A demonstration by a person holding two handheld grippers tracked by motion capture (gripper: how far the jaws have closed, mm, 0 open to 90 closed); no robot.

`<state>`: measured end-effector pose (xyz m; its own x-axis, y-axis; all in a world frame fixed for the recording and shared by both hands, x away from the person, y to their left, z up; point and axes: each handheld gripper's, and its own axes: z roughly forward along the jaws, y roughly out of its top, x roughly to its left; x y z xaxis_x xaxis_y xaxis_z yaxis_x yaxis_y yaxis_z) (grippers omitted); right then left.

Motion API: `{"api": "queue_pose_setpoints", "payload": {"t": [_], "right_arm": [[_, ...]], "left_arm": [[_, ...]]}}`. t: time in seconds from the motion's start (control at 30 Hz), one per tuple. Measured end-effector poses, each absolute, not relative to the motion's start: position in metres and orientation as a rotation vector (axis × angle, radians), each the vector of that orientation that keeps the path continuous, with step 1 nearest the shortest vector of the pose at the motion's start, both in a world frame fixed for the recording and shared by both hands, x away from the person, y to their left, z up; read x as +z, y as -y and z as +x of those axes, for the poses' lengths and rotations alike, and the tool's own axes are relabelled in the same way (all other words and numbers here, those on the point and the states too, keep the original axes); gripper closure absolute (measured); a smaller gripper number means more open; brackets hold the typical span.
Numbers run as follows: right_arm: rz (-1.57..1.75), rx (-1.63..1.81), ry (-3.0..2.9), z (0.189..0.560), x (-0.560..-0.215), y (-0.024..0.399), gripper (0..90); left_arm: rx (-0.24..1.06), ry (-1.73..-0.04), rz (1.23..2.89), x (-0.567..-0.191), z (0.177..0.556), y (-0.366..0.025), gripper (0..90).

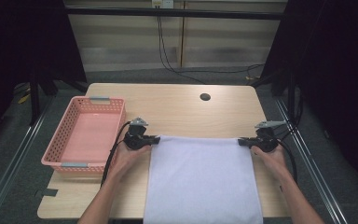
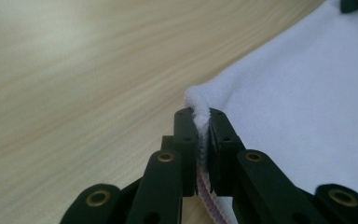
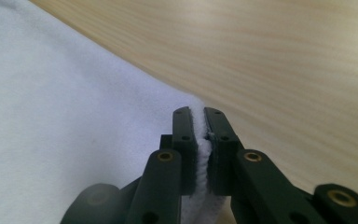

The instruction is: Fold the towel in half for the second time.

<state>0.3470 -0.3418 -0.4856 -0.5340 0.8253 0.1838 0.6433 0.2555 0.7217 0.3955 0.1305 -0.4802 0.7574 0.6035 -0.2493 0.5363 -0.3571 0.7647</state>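
Your forearms are reaching in from the near edge, and the white cloth (image 1: 203, 179) is lying flat on the wooden surface (image 1: 177, 105), overhanging its near edge. Your left tool (image 1: 155, 139) is pinching the cloth's far left corner; your right tool (image 1: 240, 141) is pinching the far right corner. Just left, a pink basket (image 1: 60, 140) is sitting.

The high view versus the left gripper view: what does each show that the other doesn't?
High view: the pink plastic basket, both forearms, the whole white cloth hanging over the table's near edge, and the right gripper at its far right corner.

Left gripper view: the left gripper with its black jaws pinching the cloth's ribbed hem.

Both: the cloth on the light wooden table.
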Motion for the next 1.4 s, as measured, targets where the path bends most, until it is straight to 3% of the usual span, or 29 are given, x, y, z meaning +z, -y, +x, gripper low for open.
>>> {"api": "queue_pose_setpoints", "payload": {"t": [0.3,1.03,1.2,1.4], "right_arm": [[1.321,1.318,-2.182,0.349,-0.45,0.353,84.1],[1.337,1.352,-2.061,0.412,-0.408,0.356,85.2],[1.279,1.426,-2.016,0.406,-0.386,0.355,85.1],[1.245,1.434,-2.065,0.373,-0.391,0.358,85.1]], "left_arm": [[0.136,-0.808,1.977,-0.44,0.399,-0.137,84.1],[0.205,-0.863,1.863,-0.398,0.451,-0.134,84.3],[0.237,-0.814,1.883,-0.39,0.438,-0.134,84.3],[0.196,-0.746,1.905,-0.392,0.411,-0.137,84.0]]}}
